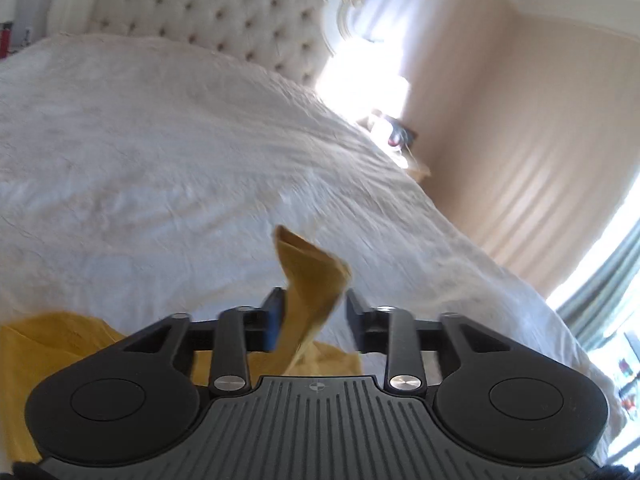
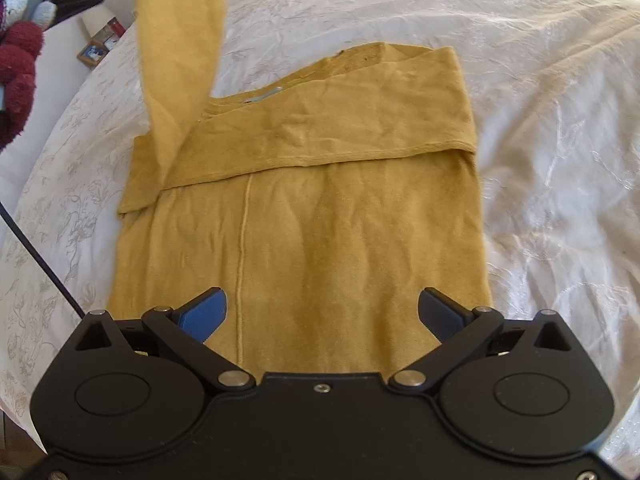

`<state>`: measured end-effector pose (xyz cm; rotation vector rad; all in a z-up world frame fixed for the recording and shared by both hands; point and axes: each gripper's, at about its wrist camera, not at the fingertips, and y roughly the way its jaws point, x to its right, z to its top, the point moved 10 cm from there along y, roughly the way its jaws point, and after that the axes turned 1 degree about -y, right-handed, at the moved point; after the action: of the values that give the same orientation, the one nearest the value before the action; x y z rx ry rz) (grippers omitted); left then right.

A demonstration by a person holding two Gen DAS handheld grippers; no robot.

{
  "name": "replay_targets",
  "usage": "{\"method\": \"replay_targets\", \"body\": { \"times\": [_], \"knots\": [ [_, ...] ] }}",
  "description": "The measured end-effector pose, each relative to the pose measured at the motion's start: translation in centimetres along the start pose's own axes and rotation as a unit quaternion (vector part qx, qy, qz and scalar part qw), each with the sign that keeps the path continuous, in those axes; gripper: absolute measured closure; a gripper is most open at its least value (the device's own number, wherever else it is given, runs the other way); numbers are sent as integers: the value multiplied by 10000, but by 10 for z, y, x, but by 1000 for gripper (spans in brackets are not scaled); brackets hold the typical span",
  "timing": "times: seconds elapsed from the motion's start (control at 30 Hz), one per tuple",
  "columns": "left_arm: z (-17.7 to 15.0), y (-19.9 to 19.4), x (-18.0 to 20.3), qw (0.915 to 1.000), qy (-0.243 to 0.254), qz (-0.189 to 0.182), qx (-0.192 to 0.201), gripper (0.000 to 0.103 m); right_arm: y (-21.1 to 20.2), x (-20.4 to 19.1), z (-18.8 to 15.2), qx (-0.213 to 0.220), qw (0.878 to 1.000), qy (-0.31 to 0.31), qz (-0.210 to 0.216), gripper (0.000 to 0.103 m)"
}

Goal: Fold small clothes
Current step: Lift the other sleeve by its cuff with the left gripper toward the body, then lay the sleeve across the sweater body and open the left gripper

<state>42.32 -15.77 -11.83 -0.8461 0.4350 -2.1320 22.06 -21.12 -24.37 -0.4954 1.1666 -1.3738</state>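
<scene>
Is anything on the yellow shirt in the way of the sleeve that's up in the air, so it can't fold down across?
Nothing visible blocks it. The lifted sleeve hangs above the yellow shirt, whose other sleeve already lies folded flat across the chest. The right claw is open near the hem, not over the chest.

The yellow top [image 2: 312,208] has its hem hidden behind the right gripper [image 2: 322,312], and its raised sleeve [image 2: 180,52] is motion-blurred and cut off by the upper edge. In the left wrist view the cuff [image 1: 312,276] blurs between the left gripper [image 1: 314,316] fingers; pad contact is unclear. The bedside clutter [image 1: 394,132] is overexposed, unreadable.
</scene>
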Motion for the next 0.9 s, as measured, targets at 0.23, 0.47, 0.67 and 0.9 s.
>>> {"method": "replay_targets", "body": {
  "times": [0.23,0.47,0.67,0.9],
  "knots": [
    [-74,9,0,9958,529,270,-700,39,-3,32,4,-6,9998,174,-132,1],
    [-128,-26,-111,9765,-8,1673,-1359,39,1,45,41,228,9996,70,-178,1],
    [-145,-62,-212,9457,-681,2781,-1540,39,17,43,84,361,9990,-152,-222,1],
    [-143,-61,-266,9333,-1287,3029,-1439,26,39,34,122,414,9977,-520,-164,1]
  ]
}}
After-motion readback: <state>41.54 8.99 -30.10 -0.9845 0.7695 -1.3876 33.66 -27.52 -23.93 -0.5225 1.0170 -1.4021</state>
